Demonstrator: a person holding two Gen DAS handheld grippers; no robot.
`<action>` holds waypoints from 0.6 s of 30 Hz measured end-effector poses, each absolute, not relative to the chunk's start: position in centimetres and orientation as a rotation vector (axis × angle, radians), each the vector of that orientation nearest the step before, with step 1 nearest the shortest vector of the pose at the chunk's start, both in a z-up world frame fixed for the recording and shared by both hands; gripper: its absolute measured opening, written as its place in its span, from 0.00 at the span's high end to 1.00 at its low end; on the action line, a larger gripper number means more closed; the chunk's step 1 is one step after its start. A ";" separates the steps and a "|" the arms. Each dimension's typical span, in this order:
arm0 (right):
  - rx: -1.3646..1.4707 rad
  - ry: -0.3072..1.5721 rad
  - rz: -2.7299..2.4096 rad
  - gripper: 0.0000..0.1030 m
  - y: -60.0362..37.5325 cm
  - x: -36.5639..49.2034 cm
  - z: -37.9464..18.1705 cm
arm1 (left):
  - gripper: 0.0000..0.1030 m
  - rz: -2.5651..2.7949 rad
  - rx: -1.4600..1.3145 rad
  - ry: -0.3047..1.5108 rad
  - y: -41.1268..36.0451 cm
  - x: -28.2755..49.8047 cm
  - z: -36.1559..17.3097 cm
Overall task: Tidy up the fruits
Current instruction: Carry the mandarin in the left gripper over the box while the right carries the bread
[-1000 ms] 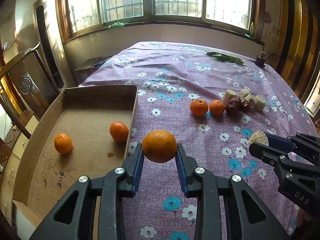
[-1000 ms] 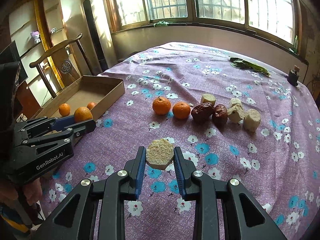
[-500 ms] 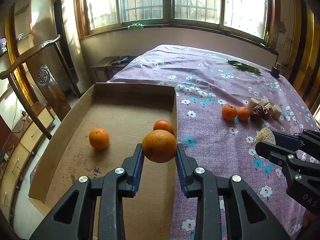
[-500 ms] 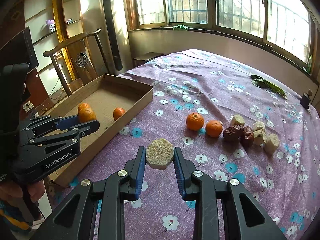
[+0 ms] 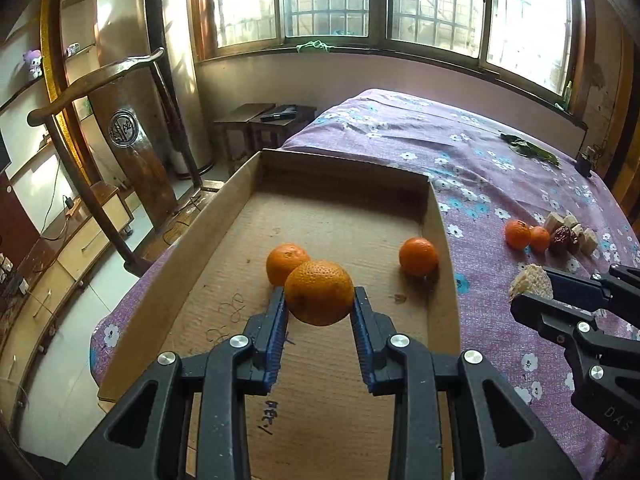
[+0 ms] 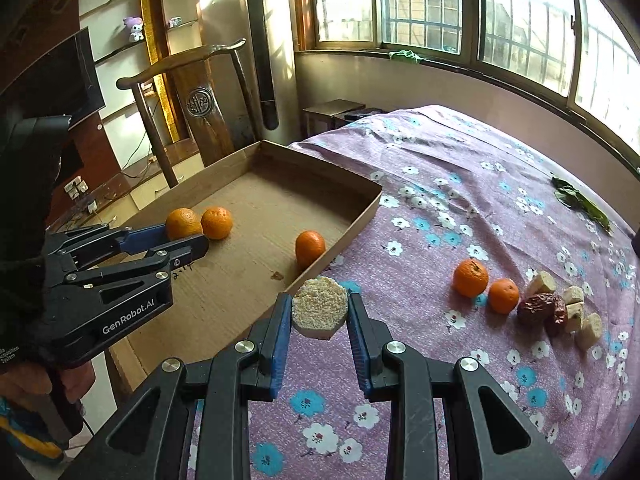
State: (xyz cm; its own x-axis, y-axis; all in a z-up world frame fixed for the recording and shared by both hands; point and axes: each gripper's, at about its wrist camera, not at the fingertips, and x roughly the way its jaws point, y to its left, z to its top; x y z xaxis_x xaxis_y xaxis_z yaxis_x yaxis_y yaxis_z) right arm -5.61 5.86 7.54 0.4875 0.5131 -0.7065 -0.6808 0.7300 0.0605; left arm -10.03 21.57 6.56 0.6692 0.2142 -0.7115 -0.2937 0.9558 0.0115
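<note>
Over the cardboard tray (image 5: 240,184), left tongs (image 5: 320,300) clamp an orange (image 5: 320,293); right tongs (image 6: 319,312) pinch a rice cake (image 6: 319,307).

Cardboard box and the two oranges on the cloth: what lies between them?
Only bare flowered cloth lies between the cardboard box and the two oranges; the right wrist view shows this stretch best.

A room in a home was shown. A big table (image 6: 460,168) was covered with a purple flowered cloth. Behind the table, wide barred windows (image 5: 332,0) were seen. Left of the table, a carved wooden chair (image 5: 120,128) and shelves with a small plush toy (image 6: 134,28) were seen. Low wooden drawers (image 5: 80,240) were set beside the chair.
</note>
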 end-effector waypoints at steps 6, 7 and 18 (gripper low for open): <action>-0.270 0.775 0.765 0.70 7.9 -5.7 7.3 | 0.70 0.312 -0.129 0.799 23.1 -10.2 6.1; -0.274 0.775 0.769 0.70 8.1 -5.7 7.3 | 0.70 0.316 -0.130 0.800 23.3 -10.2 6.1; -0.300 0.789 0.817 0.70 10.5 -5.3 6.8 | 0.70 0.360 -0.148 0.822 25.3 -10.3 5.3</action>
State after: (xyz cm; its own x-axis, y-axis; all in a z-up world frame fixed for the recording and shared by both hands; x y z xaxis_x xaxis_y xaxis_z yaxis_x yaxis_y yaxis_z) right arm -5.25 10.52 6.77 0.4257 0.5365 -0.7286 -0.7470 0.6628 0.0516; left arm -10.32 25.29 5.26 0.6243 0.2552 -0.7383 -0.3690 0.9294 0.0092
